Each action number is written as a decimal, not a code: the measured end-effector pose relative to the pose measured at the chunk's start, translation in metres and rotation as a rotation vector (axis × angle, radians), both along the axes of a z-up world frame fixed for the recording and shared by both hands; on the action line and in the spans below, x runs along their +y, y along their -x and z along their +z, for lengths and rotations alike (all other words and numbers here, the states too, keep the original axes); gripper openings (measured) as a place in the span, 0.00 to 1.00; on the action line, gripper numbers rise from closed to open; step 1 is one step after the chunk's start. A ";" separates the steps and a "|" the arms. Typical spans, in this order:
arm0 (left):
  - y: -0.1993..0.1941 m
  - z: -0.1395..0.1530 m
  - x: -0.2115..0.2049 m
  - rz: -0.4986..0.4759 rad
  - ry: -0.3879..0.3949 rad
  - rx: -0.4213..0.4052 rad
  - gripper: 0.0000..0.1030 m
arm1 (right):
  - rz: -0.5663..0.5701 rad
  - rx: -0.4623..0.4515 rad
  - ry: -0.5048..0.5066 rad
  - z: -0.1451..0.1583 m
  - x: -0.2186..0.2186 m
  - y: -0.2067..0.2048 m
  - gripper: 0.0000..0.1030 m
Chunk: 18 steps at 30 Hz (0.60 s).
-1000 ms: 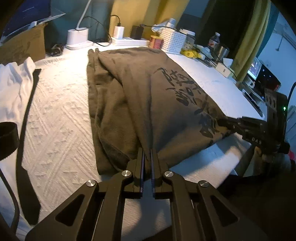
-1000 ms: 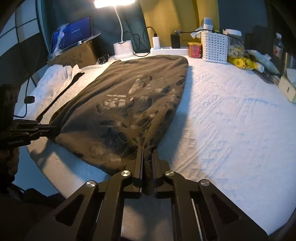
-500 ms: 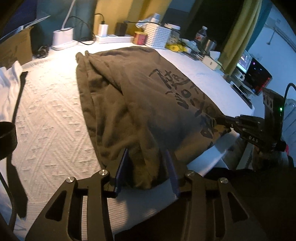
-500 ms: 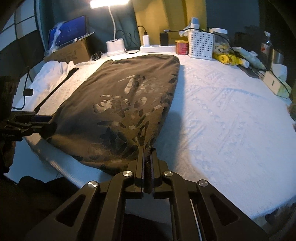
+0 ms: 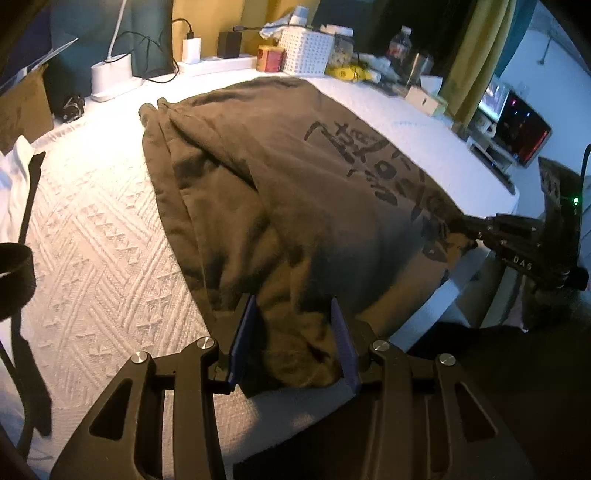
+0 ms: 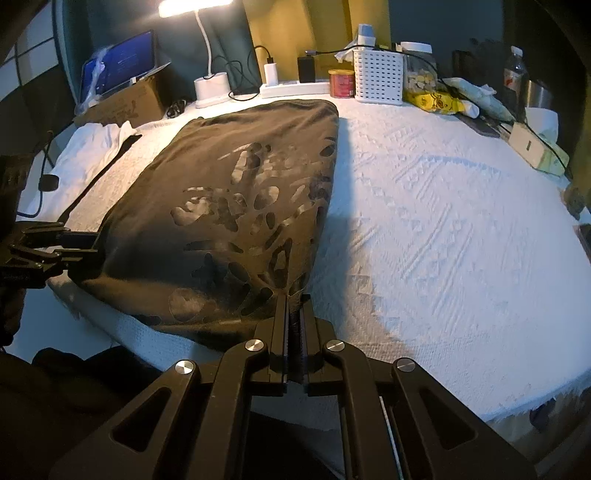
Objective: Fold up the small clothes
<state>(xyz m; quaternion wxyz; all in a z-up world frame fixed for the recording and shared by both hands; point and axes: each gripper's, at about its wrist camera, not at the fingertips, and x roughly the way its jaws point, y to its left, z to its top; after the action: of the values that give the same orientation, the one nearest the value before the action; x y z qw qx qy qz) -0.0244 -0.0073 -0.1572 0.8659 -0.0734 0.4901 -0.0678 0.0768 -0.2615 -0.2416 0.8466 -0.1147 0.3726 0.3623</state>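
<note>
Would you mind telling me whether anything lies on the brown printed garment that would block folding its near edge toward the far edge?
Nothing visible does. The brown printed garment has a bare top; the white perforated basket and red tin stand beyond its far edge, on the white textured cover.

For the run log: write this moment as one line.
left gripper: open, brown shirt corner loose between its jaws | right gripper: shut on shirt's other near corner

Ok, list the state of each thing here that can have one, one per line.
Brown printed cotton garment: folded lengthwise, lying on the white textured cover.
Left claw: open, the garment's near corner loose between its fingers.
Right claw: shut on the garment's other near corner.
White desk lamp: lit.
</note>
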 end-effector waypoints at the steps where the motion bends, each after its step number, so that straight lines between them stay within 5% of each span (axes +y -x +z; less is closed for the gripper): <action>1: 0.000 0.001 -0.001 -0.003 -0.004 0.011 0.41 | -0.001 -0.001 0.001 0.000 0.001 0.000 0.05; 6: 0.001 0.003 -0.001 -0.017 -0.012 0.039 0.47 | 0.002 0.012 0.005 0.001 0.001 -0.002 0.06; 11: -0.009 0.015 0.011 0.072 0.016 -0.029 0.47 | 0.012 0.024 0.023 0.002 0.004 -0.003 0.06; 13: -0.017 0.018 0.017 0.103 0.044 -0.063 0.66 | 0.017 0.040 0.017 0.003 0.003 -0.005 0.08; 14: -0.022 0.018 0.019 0.117 0.054 -0.072 0.70 | 0.020 0.048 0.016 0.004 0.003 -0.007 0.11; 18: -0.042 0.014 0.023 0.148 0.061 -0.072 0.70 | 0.008 0.036 0.003 0.010 0.001 -0.012 0.52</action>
<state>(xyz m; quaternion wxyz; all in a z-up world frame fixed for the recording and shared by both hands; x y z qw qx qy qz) 0.0177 0.0153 -0.1432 0.8830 -0.1333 0.4496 -0.0210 0.0889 -0.2602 -0.2313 0.8381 -0.1108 0.3879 0.3672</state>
